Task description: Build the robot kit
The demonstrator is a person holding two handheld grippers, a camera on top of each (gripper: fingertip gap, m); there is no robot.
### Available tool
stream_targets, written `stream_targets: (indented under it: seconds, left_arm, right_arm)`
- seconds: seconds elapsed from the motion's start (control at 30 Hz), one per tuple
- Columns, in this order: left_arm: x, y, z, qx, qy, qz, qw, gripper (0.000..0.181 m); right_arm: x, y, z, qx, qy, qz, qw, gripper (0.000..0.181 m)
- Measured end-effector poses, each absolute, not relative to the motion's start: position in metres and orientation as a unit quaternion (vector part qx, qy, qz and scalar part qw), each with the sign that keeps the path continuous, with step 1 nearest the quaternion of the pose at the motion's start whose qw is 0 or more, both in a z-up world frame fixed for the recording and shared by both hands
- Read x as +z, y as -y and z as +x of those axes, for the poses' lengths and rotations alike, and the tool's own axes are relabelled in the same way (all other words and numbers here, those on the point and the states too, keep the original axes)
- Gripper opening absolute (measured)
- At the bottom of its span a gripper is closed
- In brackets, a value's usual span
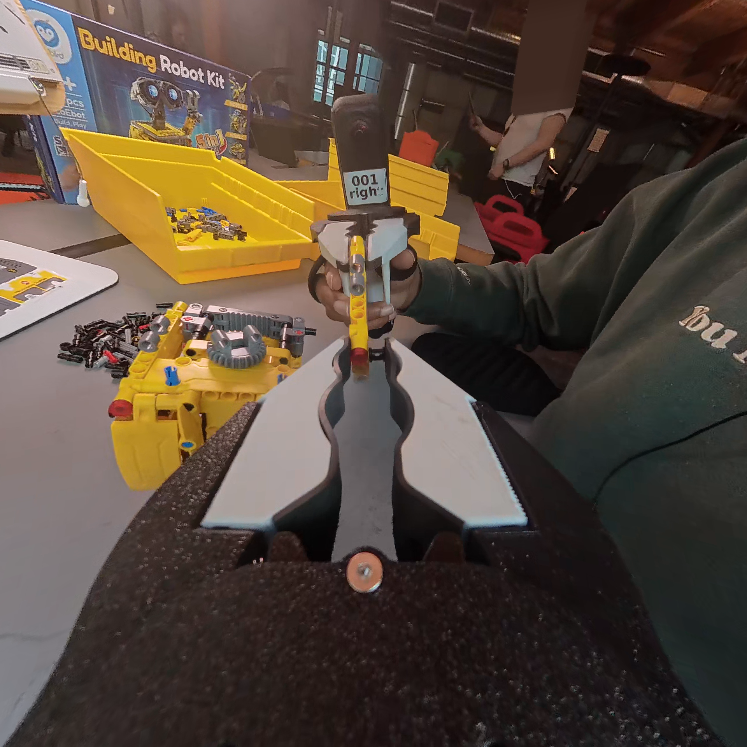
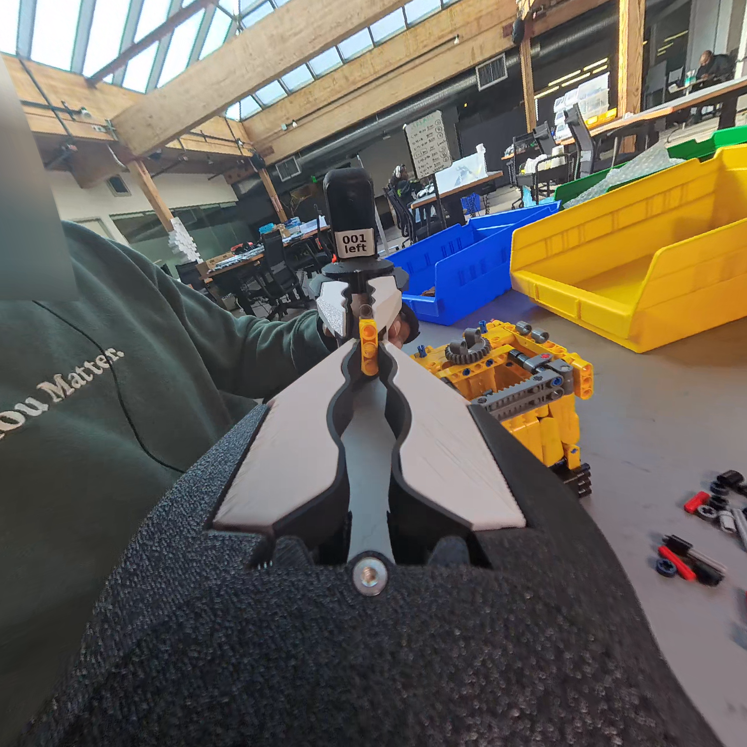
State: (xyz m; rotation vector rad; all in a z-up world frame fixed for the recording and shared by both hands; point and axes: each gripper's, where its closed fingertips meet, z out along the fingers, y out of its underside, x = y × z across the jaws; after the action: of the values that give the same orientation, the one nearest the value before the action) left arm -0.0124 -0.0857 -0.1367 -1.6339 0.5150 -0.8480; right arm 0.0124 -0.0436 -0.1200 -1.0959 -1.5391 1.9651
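Centre frame, above the worktop (image 1: pixel 48 444), both hand-held grippers pinch one yellow beam (image 1: pixel 358 283): left hand-held gripper (image 1: pixel 364 355) at its red-tipped end, right hand-held gripper (image 2: pixel 370 364) opposite. Light, rigid plastic; best gripped on flat sides.

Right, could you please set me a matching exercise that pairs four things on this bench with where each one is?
Things:
1. yellow beam
2. grey gear ring
3. black pins
4. blue bin

Places:
A. scattered loose on the table
B. beside the yellow bin
C. held between the left claw and the right claw
D. on top of the yellow model

Pairs: 1-C, 2-D, 3-A, 4-B.
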Motion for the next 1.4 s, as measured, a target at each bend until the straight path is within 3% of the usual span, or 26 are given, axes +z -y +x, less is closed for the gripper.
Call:
stream_targets:
  seconds: [0.07,0.57,1.4]
  left_arm:
    - [-0.142,0.087,-0.015,-0.347,-0.235,-0.704,0.573,0.007]
    - [-0.182,0.093,-0.023,-0.284,-0.288,-0.755,0.517,0.007]
    - [-0.184,0.091,-0.025,-0.265,-0.285,-0.756,0.527,0.007]
  right_arm:
    - [-0.128,0.048,0.013,0.682,0.583,-0.39,0.207,0.008]
    - [-0.181,0.05,0.009,0.519,0.709,-0.407,0.25,0.011]
    - [-0.178,0.044,0.009,0.522,0.704,-0.405,0.258,0.008]
